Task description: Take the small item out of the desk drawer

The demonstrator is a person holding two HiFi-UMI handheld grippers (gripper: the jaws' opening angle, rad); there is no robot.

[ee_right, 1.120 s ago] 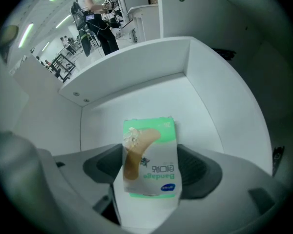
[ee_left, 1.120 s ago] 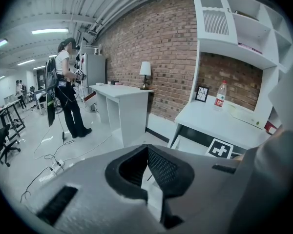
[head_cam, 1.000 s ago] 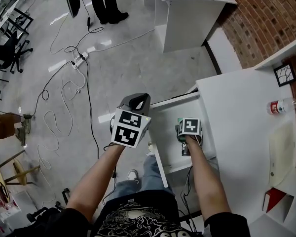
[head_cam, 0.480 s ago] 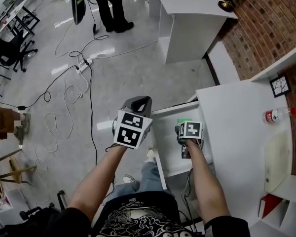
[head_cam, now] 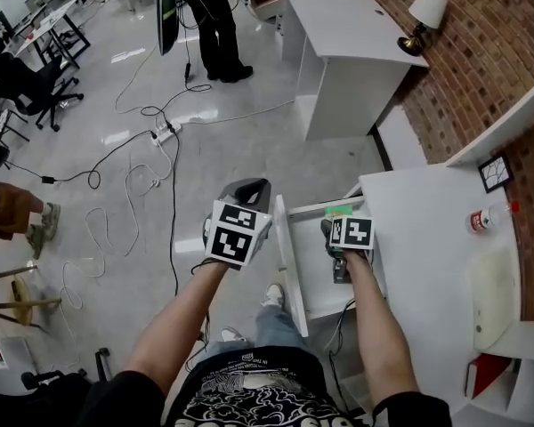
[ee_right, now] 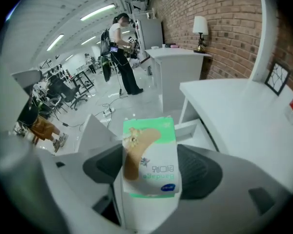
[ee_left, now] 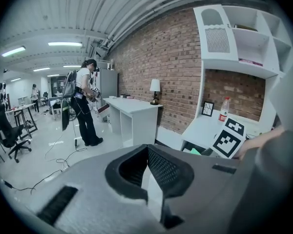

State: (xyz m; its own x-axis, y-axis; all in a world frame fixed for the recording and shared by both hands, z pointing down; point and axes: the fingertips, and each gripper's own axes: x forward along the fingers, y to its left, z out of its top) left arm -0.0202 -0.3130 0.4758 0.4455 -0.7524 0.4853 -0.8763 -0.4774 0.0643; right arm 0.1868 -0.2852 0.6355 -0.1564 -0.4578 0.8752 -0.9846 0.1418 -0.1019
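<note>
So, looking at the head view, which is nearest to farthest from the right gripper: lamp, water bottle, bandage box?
1. Bandage box, between the right gripper's jaws.
2. Water bottle, on the desk to its right.
3. Lamp, on the far desk ahead.

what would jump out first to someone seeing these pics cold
First the green-and-white bandage box, clamped between the jaws of the right gripper over the open drawer of the white desk. Next the left gripper, empty with its jaws together, to the left of the drawer above a floor strewn with cables.
</note>
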